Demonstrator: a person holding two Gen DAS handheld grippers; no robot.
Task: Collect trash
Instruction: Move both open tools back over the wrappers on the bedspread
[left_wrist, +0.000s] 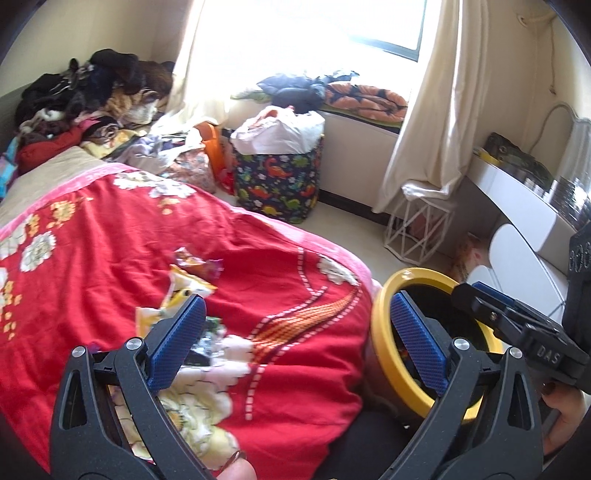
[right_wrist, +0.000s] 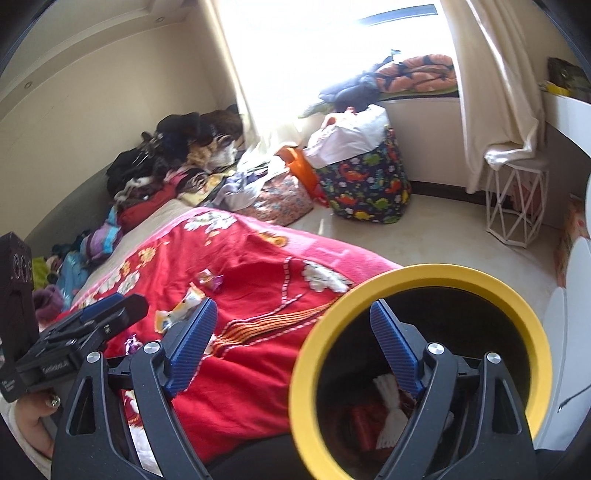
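Both grippers, left (left_wrist: 297, 334) and right (right_wrist: 293, 349), gape empty; crinkled snack wrappers (left_wrist: 192, 275) lie on the red floral blanket (left_wrist: 110, 258), yellow-rimmed round bin (right_wrist: 417, 275) beside: between pickups, left reaches for a wrapper next.

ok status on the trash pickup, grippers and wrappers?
Left gripper open, empty. Right gripper open, over yellow-rimmed bin. Wrappers on red blanket. Nothing blocking.

One yellow bin (right_wrist: 421, 273) at the lower right. Three wrappers on one red blanket (right_wrist: 258, 280): one purple wrapper (right_wrist: 210, 277), one orange-white wrapper (right_wrist: 184, 304), one small purple wrapper (right_wrist: 132, 343) at the lower left. One dinosaur basket (right_wrist: 365, 184), one white wire stool (right_wrist: 515, 206), two grippers
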